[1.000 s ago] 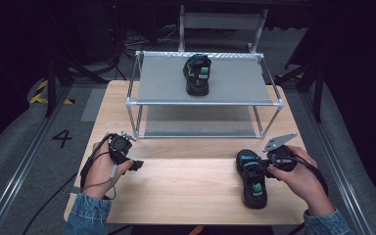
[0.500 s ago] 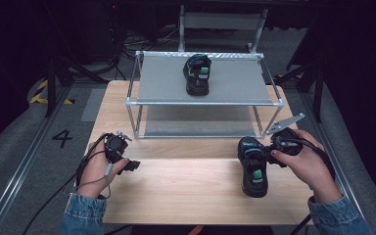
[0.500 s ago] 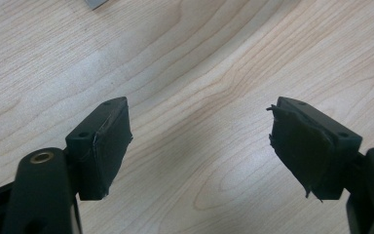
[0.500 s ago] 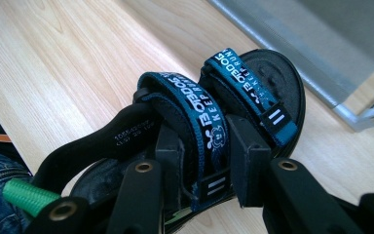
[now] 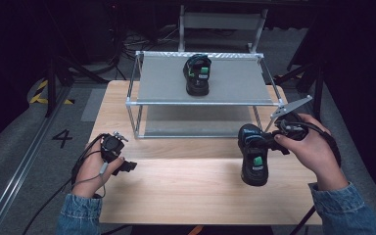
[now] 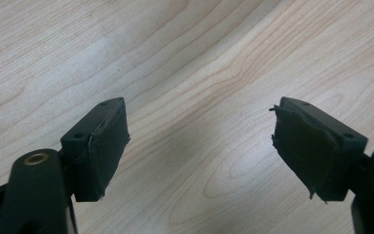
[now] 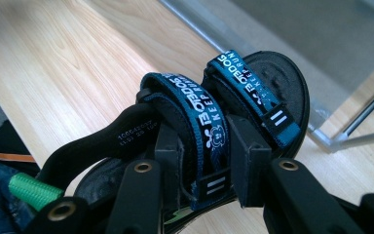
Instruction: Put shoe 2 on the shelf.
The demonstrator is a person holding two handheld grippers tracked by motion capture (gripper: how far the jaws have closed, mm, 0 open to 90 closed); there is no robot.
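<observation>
— Sandal (image 5: 253, 155) sits lower right of the high view, on the table (image 5: 186, 196) just in front of the rack (image 5: 205, 102). Your right gripper (image 7: 202, 146) is clenched on its strap.

— And my left gripper (image 5: 113, 155)?

— Released, jaws wide over bare wood, lower left. A second sandal (image 5: 197, 74) rests on the rack's top shelf.

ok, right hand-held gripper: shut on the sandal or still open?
Shut on it. In the right gripper view the right hand-held gripper has both jaws pressed against a blue strap of the sandal.
</observation>
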